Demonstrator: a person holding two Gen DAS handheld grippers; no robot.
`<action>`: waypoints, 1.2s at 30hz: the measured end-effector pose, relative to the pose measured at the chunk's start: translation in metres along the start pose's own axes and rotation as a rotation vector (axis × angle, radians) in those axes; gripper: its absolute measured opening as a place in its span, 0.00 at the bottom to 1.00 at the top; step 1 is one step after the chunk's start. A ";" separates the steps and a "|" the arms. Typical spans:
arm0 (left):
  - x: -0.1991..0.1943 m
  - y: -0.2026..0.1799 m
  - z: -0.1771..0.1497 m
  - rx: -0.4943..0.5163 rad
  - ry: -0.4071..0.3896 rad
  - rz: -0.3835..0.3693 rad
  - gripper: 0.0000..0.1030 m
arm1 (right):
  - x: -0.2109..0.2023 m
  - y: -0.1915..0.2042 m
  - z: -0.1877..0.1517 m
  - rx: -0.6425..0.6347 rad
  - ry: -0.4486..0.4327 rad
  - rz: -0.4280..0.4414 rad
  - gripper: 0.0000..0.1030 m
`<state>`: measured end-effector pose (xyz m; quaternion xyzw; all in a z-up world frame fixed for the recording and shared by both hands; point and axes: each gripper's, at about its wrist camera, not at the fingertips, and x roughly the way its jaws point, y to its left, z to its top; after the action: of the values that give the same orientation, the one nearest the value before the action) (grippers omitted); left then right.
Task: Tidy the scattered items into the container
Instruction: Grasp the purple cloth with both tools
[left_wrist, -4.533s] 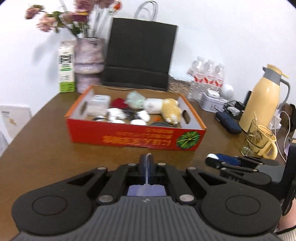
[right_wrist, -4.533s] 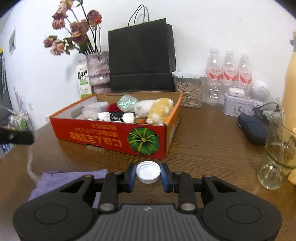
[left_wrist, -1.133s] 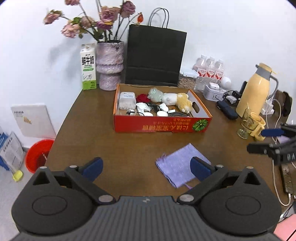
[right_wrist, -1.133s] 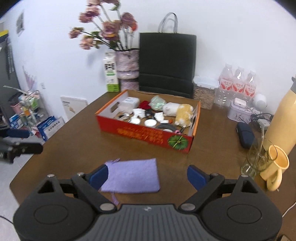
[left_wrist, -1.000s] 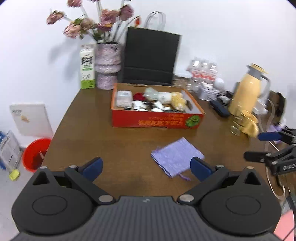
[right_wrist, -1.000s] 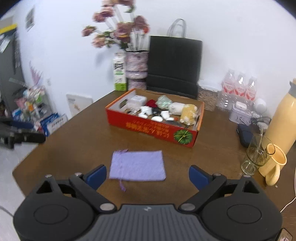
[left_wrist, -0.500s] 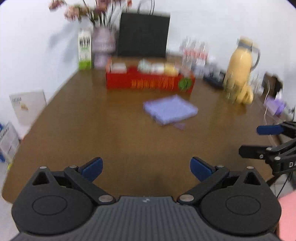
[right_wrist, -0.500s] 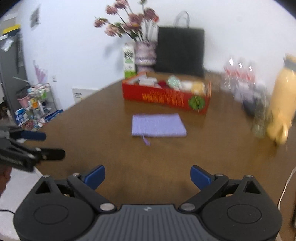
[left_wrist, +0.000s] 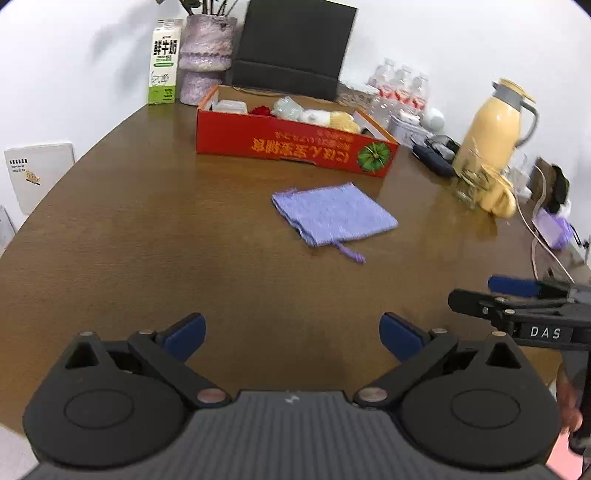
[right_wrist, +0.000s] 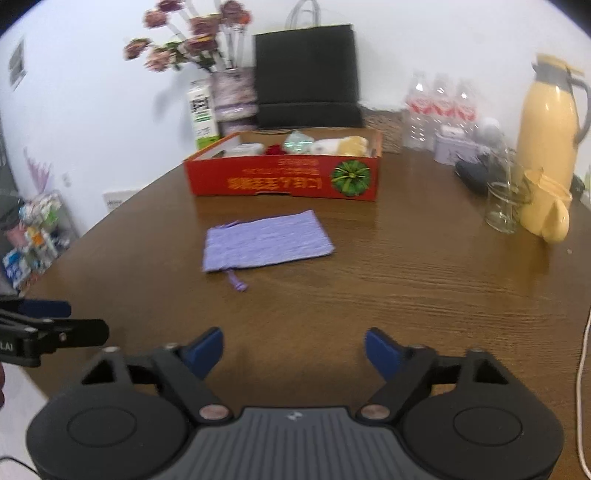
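A purple cloth pouch (left_wrist: 334, 213) (right_wrist: 266, 239) lies flat on the brown table, its drawstring trailing toward me. Behind it stands the red cardboard box (left_wrist: 295, 146) (right_wrist: 282, 179), which holds several small items. My left gripper (left_wrist: 291, 334) hovers low over the near table, open and empty, well short of the pouch. My right gripper (right_wrist: 293, 349) is also near the table's front, its jaws closing with nothing between them. Each gripper shows at the edge of the other's view: the right gripper (left_wrist: 517, 295) and the left gripper (right_wrist: 48, 321).
A yellow thermos (right_wrist: 550, 122), a glass jar (right_wrist: 504, 205) and a yellow mug (right_wrist: 550, 208) stand at the right. Water bottles (right_wrist: 439, 107), a black paper bag (right_wrist: 306, 74), a flower vase (left_wrist: 207, 51) and a milk carton (left_wrist: 164, 61) line the back. A white cable (right_wrist: 583, 369) runs along the right edge.
Both grippers have sunk toward the table and now sit lower in front of the pouch. The right gripper's fingers have come a little closer together.
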<state>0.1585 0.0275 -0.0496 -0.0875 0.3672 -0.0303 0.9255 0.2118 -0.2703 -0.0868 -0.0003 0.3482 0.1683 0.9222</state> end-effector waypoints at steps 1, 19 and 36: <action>0.006 -0.001 0.006 0.005 -0.015 0.006 1.00 | 0.007 -0.005 0.004 0.012 0.002 0.006 0.75; 0.126 -0.015 0.069 -0.119 -0.010 -0.001 0.41 | 0.159 -0.032 0.099 -0.059 0.033 0.093 0.26; 0.043 -0.027 0.074 -0.075 -0.266 -0.041 0.03 | 0.070 0.000 0.066 0.055 -0.152 0.076 0.03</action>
<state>0.2411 0.0066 -0.0207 -0.1330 0.2404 -0.0235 0.9612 0.3029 -0.2409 -0.0818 0.0510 0.2814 0.1934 0.9385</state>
